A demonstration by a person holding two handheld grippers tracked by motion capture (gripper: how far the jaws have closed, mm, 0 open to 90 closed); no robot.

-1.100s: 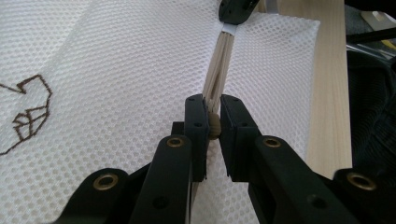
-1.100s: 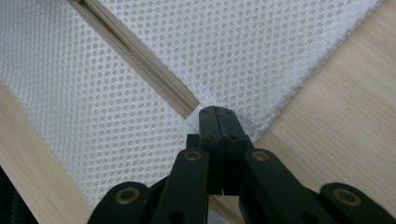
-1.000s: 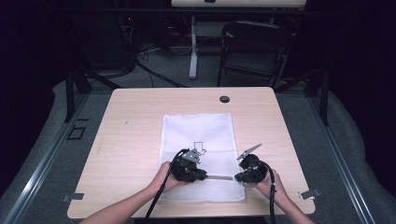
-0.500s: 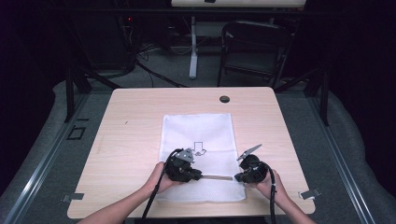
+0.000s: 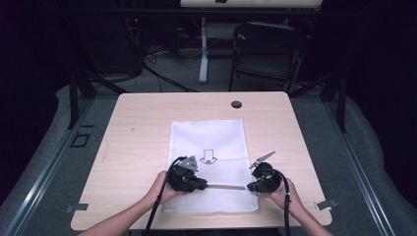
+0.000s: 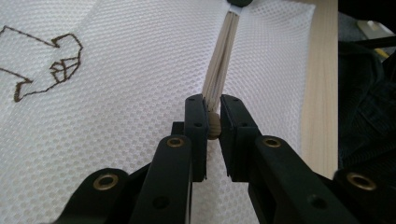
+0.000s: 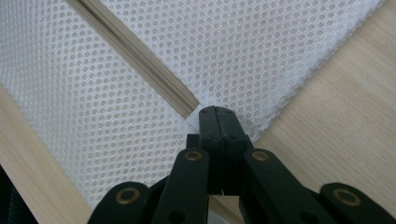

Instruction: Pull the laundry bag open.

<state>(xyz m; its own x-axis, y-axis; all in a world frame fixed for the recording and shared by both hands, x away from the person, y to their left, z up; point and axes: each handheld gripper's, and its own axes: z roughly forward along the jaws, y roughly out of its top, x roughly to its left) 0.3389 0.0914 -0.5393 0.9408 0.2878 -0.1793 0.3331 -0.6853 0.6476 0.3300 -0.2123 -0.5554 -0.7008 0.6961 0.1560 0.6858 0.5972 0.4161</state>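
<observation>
Your left tool pinches the zipper pull of the mesh bag; your right tool (at three o'clock) clamps the zipper's end.

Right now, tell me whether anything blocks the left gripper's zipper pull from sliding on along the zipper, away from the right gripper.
Nothing visible does. The left gripper pinches the zipper pull; the right gripper clamps the mesh bag at the zipper end. Flat mesh and bare table lie around.

A small black round cap sits on the wooden surface, well beyond both claws. Farther off, past the surface's far edge, a dark folding chair stands on grey floor.
</observation>
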